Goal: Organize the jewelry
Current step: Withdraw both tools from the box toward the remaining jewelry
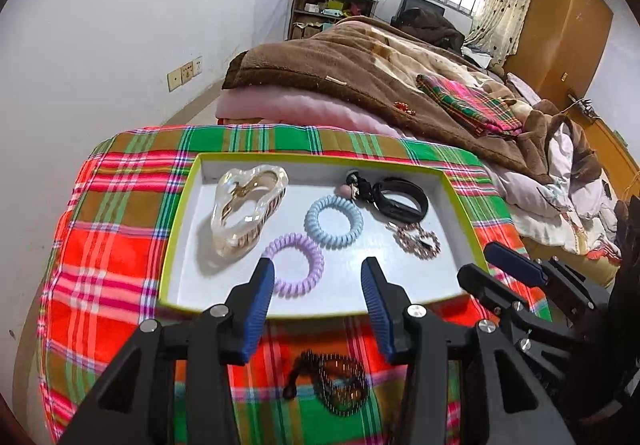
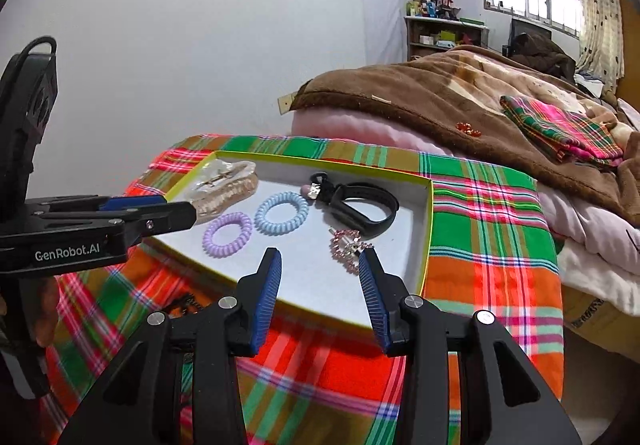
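A: We start with the plaid cloth [image 1: 120, 229], spread under both our grippers, and the shallow tray [image 1: 180, 229] lying on it ahead of the jaws, its long side running across our view.

B: We see our left gripper [image 1: 318, 277] partly spread over the tray's near edge, nothing between the pads. Our right gripper [image 2: 320, 265] also stands partly spread and bare.

A: Beyond the left jaw lies the clear hair claw [image 1: 248, 209], its long axis running away from us, leaning right. The black band [image 1: 400, 201] sits far right.

B: The blue coil tie [image 1: 334, 221] lies ahead between the left jaws, the purple coil tie [image 1: 296, 265] touching the left pad's line. The pink bracelet [image 2: 352, 249] sits just before our right jaw.

A: A dark beaded chain [image 1: 332, 385] lies on the cloth beneath the left jaws, outside the tray.
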The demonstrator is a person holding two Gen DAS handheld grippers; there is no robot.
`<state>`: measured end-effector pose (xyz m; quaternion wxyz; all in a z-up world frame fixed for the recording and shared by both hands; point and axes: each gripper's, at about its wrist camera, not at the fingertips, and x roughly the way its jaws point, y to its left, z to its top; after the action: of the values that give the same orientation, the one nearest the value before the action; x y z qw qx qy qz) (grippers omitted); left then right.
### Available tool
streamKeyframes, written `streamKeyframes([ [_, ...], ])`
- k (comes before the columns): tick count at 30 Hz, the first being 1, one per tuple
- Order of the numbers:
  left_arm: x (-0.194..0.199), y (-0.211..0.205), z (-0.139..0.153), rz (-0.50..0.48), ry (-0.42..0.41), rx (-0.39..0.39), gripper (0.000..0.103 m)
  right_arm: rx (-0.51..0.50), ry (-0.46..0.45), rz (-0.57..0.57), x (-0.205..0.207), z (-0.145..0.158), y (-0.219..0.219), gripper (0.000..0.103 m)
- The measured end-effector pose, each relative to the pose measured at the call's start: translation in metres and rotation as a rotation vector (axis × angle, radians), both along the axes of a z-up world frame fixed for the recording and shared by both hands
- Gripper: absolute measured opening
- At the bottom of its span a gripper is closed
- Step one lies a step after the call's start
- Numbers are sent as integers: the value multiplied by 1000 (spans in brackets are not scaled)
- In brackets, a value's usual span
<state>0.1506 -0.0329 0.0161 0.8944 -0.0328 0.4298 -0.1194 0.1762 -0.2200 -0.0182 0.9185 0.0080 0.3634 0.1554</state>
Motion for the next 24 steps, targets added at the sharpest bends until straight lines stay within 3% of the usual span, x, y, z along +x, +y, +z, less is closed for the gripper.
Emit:
streamKeyframes([
  [14,-52,34,-3,28,-15,-53,50,25,30,43,-50,-8,3,42],
  [24,-76,54,-20,56,13,-81,50,8,111,146,-74,-33,23,42],
])
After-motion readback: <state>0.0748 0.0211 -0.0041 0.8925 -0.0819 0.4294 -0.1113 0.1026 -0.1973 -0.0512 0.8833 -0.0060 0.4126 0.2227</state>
